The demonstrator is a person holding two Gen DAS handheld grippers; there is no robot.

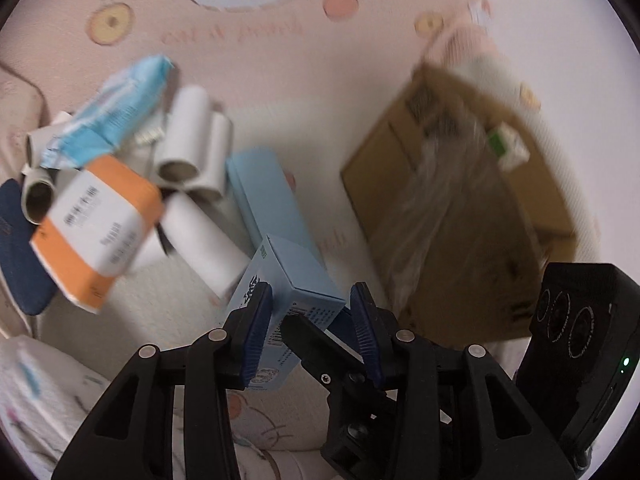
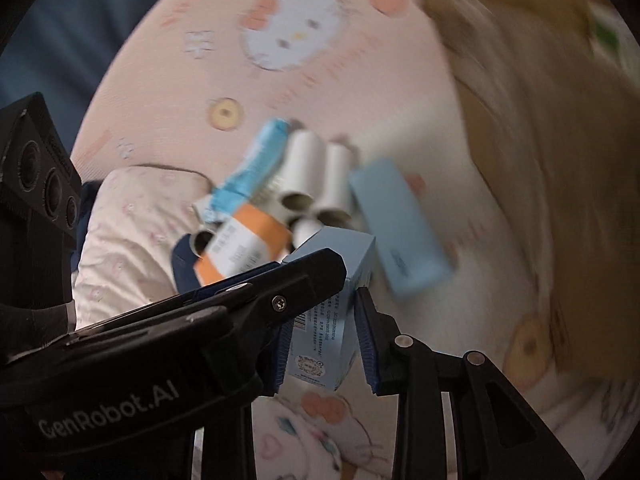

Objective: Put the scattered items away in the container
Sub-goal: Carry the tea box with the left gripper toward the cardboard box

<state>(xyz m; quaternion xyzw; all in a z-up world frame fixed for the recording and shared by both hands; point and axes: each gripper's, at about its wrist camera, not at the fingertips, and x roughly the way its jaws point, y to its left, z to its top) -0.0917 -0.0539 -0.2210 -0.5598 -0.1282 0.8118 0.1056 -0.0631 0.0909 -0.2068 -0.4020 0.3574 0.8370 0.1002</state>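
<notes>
Cardboard container [image 1: 460, 216], brown and open, lies to the right; a small pale-blue carton [image 1: 294, 300] sits between both grippers' jaws. Left gripper [image 1: 310, 312] looks loosely closed on it, right gripper [image 2: 320, 312] likewise, so it could twist free. Pink cartoon-print bedding [image 1: 280, 80] underneath is soft.

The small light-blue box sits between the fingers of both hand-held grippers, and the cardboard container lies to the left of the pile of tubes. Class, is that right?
Not quite. In the left wrist view the cardboard container lies to the right of the pile of tubes. The small light-blue box does sit between both grippers' fingers.
</notes>
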